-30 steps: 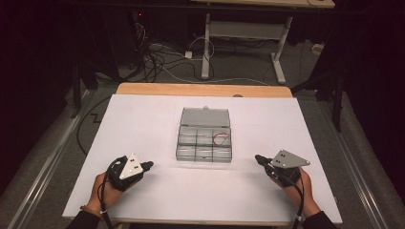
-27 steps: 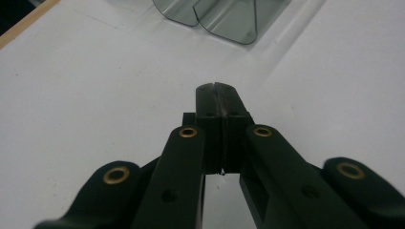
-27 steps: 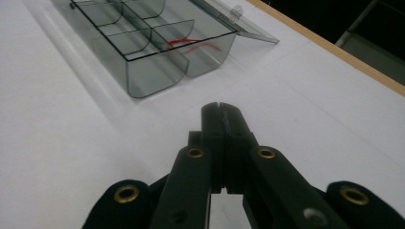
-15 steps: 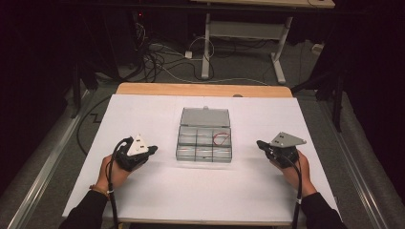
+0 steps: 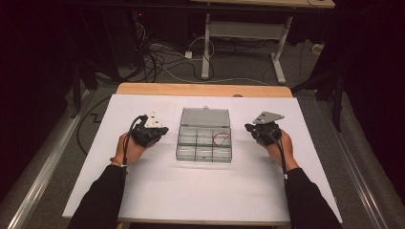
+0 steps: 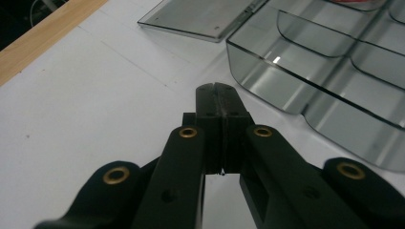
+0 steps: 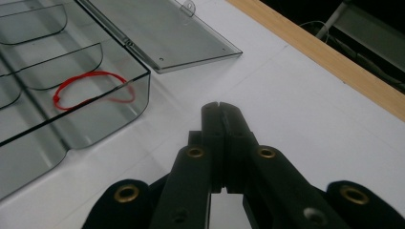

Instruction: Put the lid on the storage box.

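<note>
Both tongs, left (image 5: 160, 131) and right (image 5: 249, 128), are clenched empty, flanking the clear box (image 5: 204, 140) at nine and three o'clock. Release them before reaching in. The red band (image 7: 90, 90) looks thin, so pinch low.

left hand-held gripper (image 5: 161, 131) and right hand-held gripper (image 5: 249, 128), jaws closed, point inward.

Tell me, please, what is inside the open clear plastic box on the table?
The compartment box holds one red rubber band, lying in the back right compartment nearest the right gripper. The other compartments look empty through the clear walls. Its lid lies open flat behind, covering nothing.
</note>
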